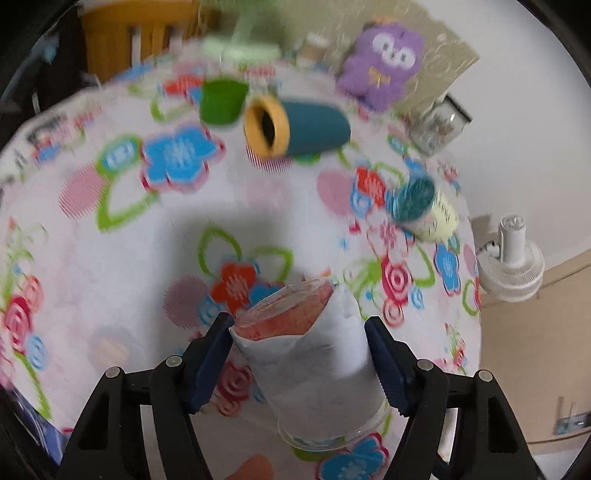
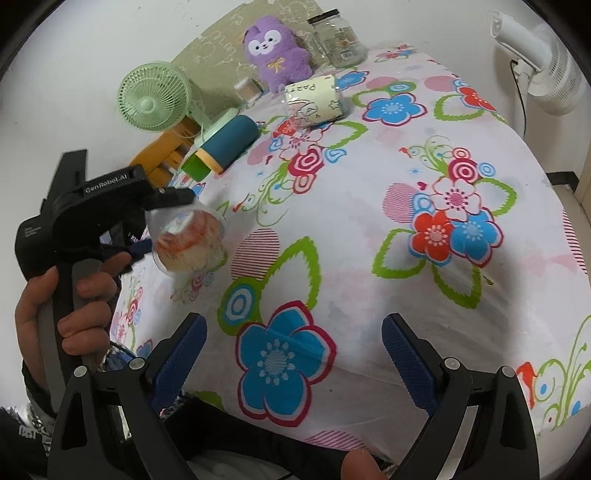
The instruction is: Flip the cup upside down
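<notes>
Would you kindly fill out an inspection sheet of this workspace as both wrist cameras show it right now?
Surface: table under a white floral cloth.
Job's things: clear plastic cup with a paper sleeve, held tilted above the cloth.
Clutter: teal bottle lying on its side, green cup at its mouth, pale printed cup lying on its side, glass jar, purple plush toy, green desk fan.
Grippers: left gripper shut on the cup; right gripper open, nothing between its fingers.
Cables: one dark cord by the white fan.
Surroundings: white wall, yellow wooden furniture behind the table.
</notes>
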Tool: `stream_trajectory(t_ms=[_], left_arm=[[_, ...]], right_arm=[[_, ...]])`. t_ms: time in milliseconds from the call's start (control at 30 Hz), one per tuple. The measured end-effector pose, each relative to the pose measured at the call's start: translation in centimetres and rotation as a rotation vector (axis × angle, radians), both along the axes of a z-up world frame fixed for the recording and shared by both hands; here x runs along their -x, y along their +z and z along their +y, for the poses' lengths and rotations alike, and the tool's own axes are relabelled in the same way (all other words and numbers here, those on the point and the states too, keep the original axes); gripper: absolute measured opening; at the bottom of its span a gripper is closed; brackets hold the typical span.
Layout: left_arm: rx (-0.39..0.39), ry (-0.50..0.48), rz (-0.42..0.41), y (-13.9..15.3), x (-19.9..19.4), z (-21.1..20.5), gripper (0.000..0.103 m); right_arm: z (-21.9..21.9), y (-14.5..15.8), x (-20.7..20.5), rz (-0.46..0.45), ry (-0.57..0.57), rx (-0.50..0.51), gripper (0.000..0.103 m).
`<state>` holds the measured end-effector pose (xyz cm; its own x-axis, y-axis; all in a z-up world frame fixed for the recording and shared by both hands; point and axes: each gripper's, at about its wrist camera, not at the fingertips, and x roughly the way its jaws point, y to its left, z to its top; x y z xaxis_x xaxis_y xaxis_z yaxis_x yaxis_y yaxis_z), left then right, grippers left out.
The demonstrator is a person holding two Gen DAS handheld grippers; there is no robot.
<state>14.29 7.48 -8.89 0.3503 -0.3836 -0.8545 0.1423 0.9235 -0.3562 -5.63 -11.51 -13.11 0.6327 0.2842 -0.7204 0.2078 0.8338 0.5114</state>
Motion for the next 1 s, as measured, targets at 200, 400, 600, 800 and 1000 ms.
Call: stream_trajectory(t_ms=[200,400,600,800,1000], left_arm=[[-0.139,0.078,-0.297,1.7,1.4,1.1,0.074],[-0.243,0.071,-0.393,0.0,2.2,0.8,0.074],[-0.292,0.035,-0.448,-0.8,3.8,-0.1,0.075],[-0.279,-0.006,-0.380,-2.1,4.3,-0.6,0.074],[-0.298,-0.027,-0.363,-3.3,5.3,-1.0,0.073]], right_arm=[[1.4,0.0,-0.8,-0.005,0.039,0.020,0.097],[2.1,-0.1,-1.2,0.001,0.060,0.023,0.097],[2.2,0.0,-1.0,0.003,0.055,0.025,0.097],[2.2,-0.2,-0.9,0.006,0.051,0.024,0.097],[2.2,-0.3,-0.7,0.008,0.052,0.024,0.097]])
